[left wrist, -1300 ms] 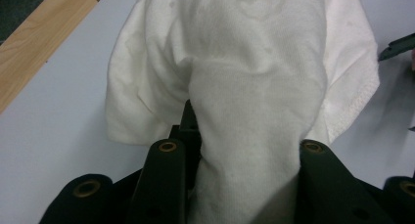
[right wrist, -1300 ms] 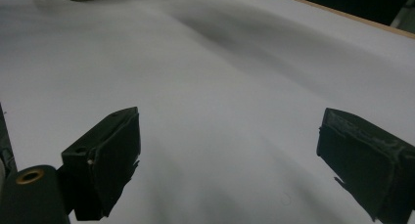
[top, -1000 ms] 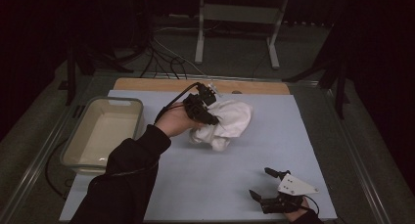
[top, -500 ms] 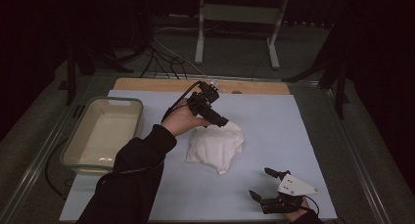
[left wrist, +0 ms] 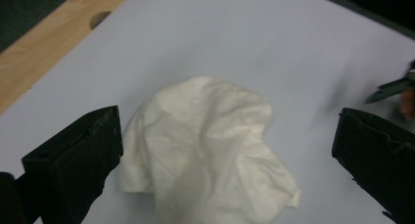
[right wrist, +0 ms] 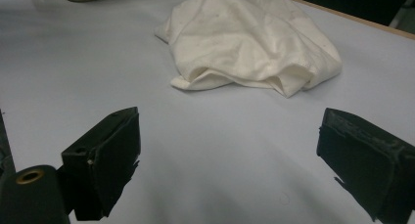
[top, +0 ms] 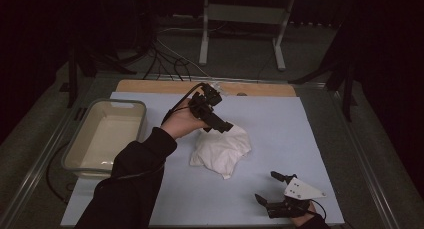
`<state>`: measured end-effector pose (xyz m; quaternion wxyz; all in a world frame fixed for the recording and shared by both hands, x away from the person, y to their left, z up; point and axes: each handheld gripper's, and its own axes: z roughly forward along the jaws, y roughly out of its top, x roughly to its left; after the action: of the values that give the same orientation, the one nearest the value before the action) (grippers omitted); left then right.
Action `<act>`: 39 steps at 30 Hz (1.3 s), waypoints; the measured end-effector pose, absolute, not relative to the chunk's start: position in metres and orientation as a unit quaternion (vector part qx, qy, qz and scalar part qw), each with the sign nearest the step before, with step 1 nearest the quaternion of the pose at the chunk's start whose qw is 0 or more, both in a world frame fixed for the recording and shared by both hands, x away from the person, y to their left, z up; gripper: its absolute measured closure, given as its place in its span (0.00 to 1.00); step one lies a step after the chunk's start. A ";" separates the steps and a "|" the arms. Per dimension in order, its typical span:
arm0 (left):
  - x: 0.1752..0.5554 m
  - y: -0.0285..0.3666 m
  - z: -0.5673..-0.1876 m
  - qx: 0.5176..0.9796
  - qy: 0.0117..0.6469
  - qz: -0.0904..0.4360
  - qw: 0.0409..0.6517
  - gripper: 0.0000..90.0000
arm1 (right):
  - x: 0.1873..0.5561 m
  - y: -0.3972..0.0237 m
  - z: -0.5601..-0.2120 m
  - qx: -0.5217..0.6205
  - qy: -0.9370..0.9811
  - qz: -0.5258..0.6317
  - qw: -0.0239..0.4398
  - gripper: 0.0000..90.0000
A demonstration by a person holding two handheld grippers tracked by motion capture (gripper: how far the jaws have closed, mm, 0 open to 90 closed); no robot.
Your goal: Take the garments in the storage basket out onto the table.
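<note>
A crumpled white cloth (top: 221, 150) is seen lying loose near the middle of the high view, on the pale blue tabletop (top: 280, 124). The left tongs (top: 216, 120) are held just above the cloth's upper left edge, in the hand (top: 182, 121) that comes up from the lower left of the frame. Their jaws have just been opening and now stand wide apart; nothing is gripped between them. In the left gripper view the cloth (left wrist: 205, 148) is seen below and between the two black jaws, clear of both.

The right tongs (top: 272, 191) are found at the lower right of the high view, low over the tabletop and well apart from the cloth. Their jaws are spread open and empty. In the right gripper view the cloth (right wrist: 254, 43) lies in the upper middle of the frame.

A clear plastic tub (top: 82, 154) stands at the left of the high view, beside the tabletop's left edge.
</note>
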<state>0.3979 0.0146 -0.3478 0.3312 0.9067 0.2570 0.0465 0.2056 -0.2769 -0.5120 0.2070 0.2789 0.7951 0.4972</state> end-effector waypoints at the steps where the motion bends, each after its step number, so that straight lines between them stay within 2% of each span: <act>1: 0.398 0.016 -0.347 0.908 0.254 0.051 0.329 0.00 | 0.206 -0.277 -0.512 0.278 0.795 0.498 0.208 0.10; 10: 0.393 0.030 -0.333 0.901 0.245 0.062 0.352 0.00 | 0.205 -0.277 -0.512 0.280 0.795 0.497 0.207 0.10; 13: 0.387 0.035 -0.332 0.903 0.231 0.081 0.352 0.00 | 0.205 -0.277 -0.512 0.280 0.794 0.499 0.207 0.10; 20: 0.377 0.050 -0.337 0.901 0.221 0.070 0.367 0.00 | 0.205 -0.276 -0.511 0.277 0.795 0.496 0.211 0.10; 39: 0.346 0.070 -0.377 0.912 0.172 0.054 0.368 0.00 | 0.205 -0.277 -0.511 0.279 0.794 0.498 0.209 0.10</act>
<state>0.3455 0.0700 -0.3770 0.3681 0.9121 0.1722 0.0543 0.2053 -0.2765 -0.5110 0.2087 0.2795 0.7938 0.4983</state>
